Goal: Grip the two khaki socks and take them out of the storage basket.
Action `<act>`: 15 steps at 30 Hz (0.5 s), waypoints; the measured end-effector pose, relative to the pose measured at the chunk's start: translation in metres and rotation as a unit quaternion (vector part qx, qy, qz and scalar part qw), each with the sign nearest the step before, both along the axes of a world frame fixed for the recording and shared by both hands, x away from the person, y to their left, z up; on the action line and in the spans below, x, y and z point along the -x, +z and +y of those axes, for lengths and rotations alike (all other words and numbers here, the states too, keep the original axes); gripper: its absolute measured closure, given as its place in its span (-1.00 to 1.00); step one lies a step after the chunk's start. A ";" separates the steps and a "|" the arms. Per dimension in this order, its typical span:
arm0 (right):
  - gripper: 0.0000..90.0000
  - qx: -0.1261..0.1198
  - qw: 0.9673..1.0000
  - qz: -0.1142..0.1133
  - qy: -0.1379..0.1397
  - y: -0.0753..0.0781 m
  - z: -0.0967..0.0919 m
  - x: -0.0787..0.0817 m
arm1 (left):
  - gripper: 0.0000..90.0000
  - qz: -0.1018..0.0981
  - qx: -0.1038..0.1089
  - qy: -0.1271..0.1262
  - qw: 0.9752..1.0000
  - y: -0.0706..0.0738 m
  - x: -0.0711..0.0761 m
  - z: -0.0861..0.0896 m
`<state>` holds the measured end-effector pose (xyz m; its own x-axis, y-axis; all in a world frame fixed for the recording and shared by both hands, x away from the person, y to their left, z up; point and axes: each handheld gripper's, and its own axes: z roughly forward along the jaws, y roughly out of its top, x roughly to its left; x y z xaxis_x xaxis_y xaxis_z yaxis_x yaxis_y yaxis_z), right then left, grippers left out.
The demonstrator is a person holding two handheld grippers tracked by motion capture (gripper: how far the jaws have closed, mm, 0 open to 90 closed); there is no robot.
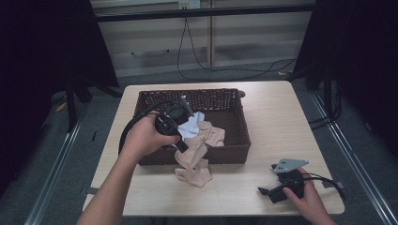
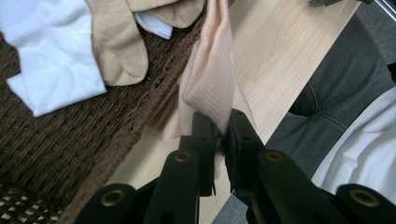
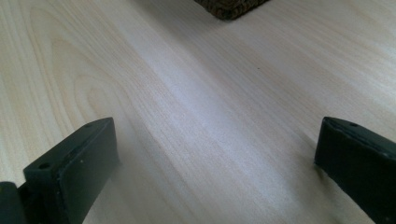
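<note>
My left gripper (image 1: 180, 143) is shut on a beige sock (image 2: 210, 79) over the front wall of a brown wicker basket (image 1: 234, 126). That sock (image 1: 192, 161) hangs down across the basket's front onto the table. Inside the basket lie a white sock (image 2: 51, 60) and another beige sock (image 2: 116, 46). My right gripper (image 1: 267, 192) rests low at the table's front right, open, its jaws wide apart over bare wood (image 3: 210, 130).
The light wooden table (image 1: 277, 122) has free room to the right of the basket and along its front edge. A corner of the basket (image 3: 231, 8) shows far ahead of the right jaws. The person's grey trousers (image 2: 327, 116) lie beyond the table edge.
</note>
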<state>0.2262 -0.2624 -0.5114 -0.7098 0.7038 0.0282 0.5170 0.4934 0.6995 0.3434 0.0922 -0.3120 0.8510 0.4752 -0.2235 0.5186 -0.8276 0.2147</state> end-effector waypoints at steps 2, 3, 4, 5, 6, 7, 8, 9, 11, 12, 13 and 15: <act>-1.00 0.000 1.000 0.002 -0.001 0.000 0.000 0.000 | 0.84 0.000 0.000 -0.002 1.000 -0.003 0.002 -0.001; -1.00 0.000 1.000 0.002 -0.001 0.000 0.000 0.000 | 0.84 -0.001 0.002 -0.004 1.000 -0.005 0.002 -0.001; -1.00 0.000 1.000 0.002 -0.002 0.000 0.000 0.000 | 0.85 0.002 0.001 -0.003 1.000 -0.008 0.004 -0.001; -1.00 0.000 1.000 0.002 -0.001 0.000 0.000 0.000 | 0.85 0.002 0.001 -0.003 1.000 -0.011 0.005 -0.002; -1.00 0.002 1.000 0.002 0.000 0.000 0.000 0.000 | 0.85 0.002 -0.002 -0.004 1.000 -0.014 0.006 -0.002; -1.00 0.002 1.000 0.002 0.000 0.000 0.000 0.000 | 0.85 0.002 -0.005 -0.007 1.000 -0.017 0.007 -0.003; -1.00 0.002 1.000 0.002 0.000 0.000 0.000 0.000 | 0.84 0.000 -0.005 -0.005 1.000 -0.020 0.009 -0.003; -1.00 0.002 1.000 0.002 0.000 0.000 0.000 0.000 | 0.84 0.002 -0.003 -0.004 1.000 -0.024 0.011 -0.004; -1.00 0.002 1.000 0.002 0.000 0.000 0.000 0.000 | 0.84 0.003 0.000 -0.008 1.000 -0.031 0.013 -0.005; -1.00 0.002 1.000 0.002 0.000 0.000 0.000 0.000 | 0.84 0.007 0.002 -0.008 1.000 -0.034 0.015 -0.006; -1.00 0.002 1.000 0.002 0.000 0.000 0.000 0.000 | 0.83 0.009 0.004 -0.008 1.000 -0.038 0.016 -0.006; -1.00 0.002 1.000 0.002 0.000 0.000 0.000 0.000 | 0.55 -0.005 -0.011 -0.013 1.000 -0.046 0.017 -0.007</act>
